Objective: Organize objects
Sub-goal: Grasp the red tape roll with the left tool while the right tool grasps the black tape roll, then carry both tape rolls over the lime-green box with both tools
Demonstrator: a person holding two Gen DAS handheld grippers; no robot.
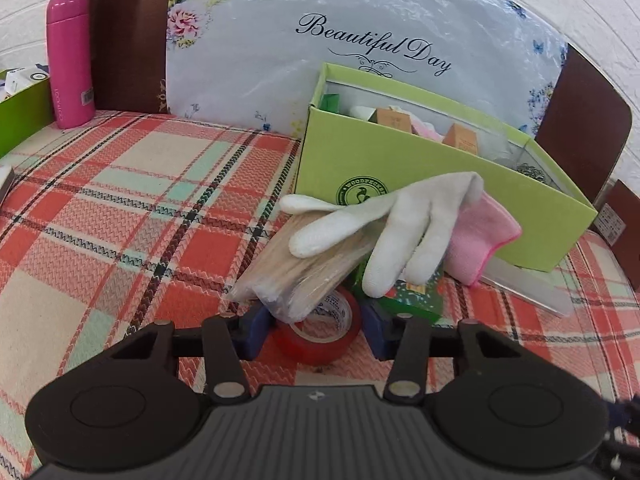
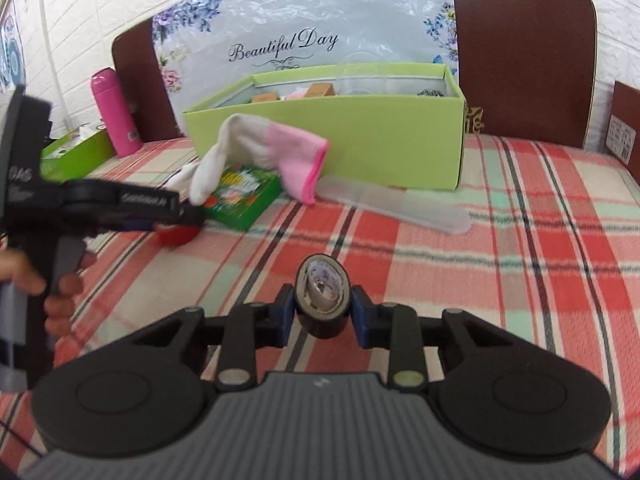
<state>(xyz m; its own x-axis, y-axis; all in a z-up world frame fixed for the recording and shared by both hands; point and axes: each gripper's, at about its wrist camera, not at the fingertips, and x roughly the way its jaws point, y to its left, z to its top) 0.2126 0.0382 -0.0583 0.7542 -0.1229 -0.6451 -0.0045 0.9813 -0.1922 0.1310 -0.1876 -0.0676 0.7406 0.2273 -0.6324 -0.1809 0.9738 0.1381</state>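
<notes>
My left gripper [image 1: 318,330] has its blue pads on both sides of a red tape roll [image 1: 320,336] lying on the plaid tablecloth; a bag of wooden sticks [image 1: 296,268] rests on the roll. A white and pink glove [image 1: 404,232] lies over the sticks and a small green box [image 1: 416,294]. My right gripper [image 2: 323,312] is shut on a black tape roll [image 2: 322,300], held upright above the cloth. The left gripper [image 2: 120,208] and the red roll [image 2: 178,234] show at the left of the right wrist view. A light green open box [image 1: 420,172], also in the right wrist view [image 2: 380,140], stands behind.
A pink bottle [image 1: 70,60] and a darker green box [image 1: 20,108] stand at the far left. A clear plastic strip [image 2: 396,204] lies in front of the light green box. Brown chair backs [image 2: 524,48] and a flowered "Beautiful Day" sheet [image 1: 360,40] are behind the table.
</notes>
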